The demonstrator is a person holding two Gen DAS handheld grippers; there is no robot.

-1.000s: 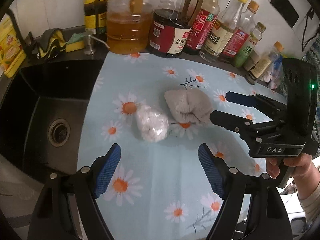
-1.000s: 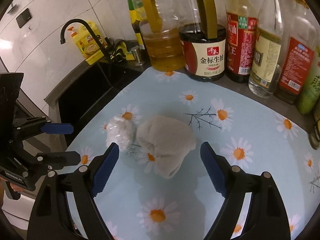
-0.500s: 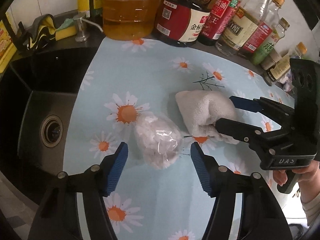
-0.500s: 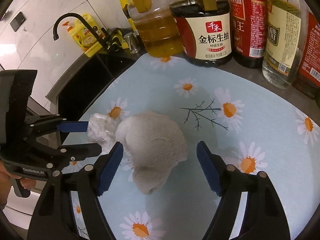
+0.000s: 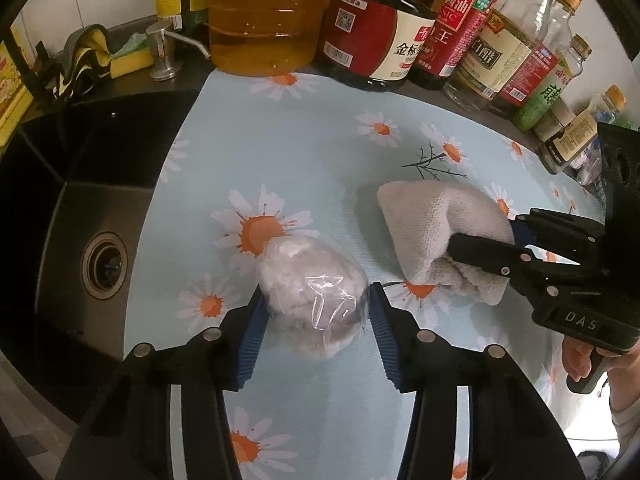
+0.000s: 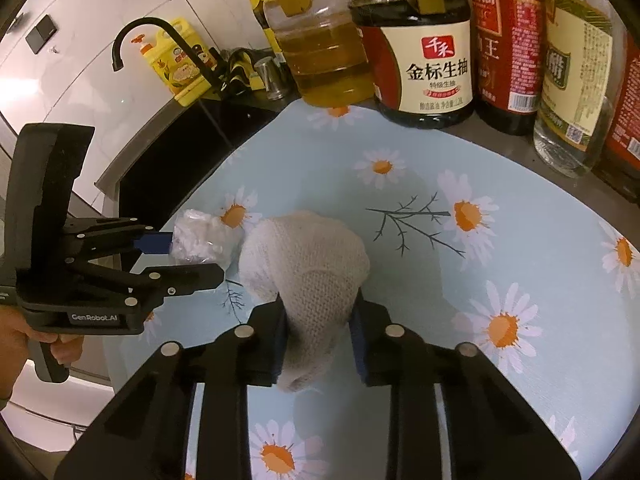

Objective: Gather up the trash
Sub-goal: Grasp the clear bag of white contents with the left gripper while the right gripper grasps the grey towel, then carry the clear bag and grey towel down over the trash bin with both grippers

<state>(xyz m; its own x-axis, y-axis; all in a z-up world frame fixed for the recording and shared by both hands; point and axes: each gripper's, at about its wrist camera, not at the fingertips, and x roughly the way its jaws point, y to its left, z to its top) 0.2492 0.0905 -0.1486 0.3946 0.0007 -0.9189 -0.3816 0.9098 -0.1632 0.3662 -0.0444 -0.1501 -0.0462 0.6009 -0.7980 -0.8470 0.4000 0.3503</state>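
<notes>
A crumpled clear plastic wad (image 5: 312,296) lies on the daisy-print mat (image 5: 304,148). My left gripper (image 5: 316,320) is shut on it, blue pads against both sides. It also shows in the right wrist view (image 6: 200,240), with the left gripper (image 6: 188,258) around it. A grey-white knitted cloth (image 6: 312,276) lies just right of the wad. My right gripper (image 6: 318,328) is shut on the cloth's near end. The left wrist view shows the cloth (image 5: 436,224) and the right gripper (image 5: 486,236) pinching it.
A black sink (image 5: 80,220) with a drain lies left of the mat. A row of oil and sauce bottles (image 5: 372,28) stands along the back edge. A black tap (image 6: 160,36), yellow detergent bottle (image 6: 180,60) and sponges (image 5: 128,60) sit behind the sink.
Both grippers moved forward and closed: the left one on the plastic wad, the right one on the cloth. Both were open before.
</notes>
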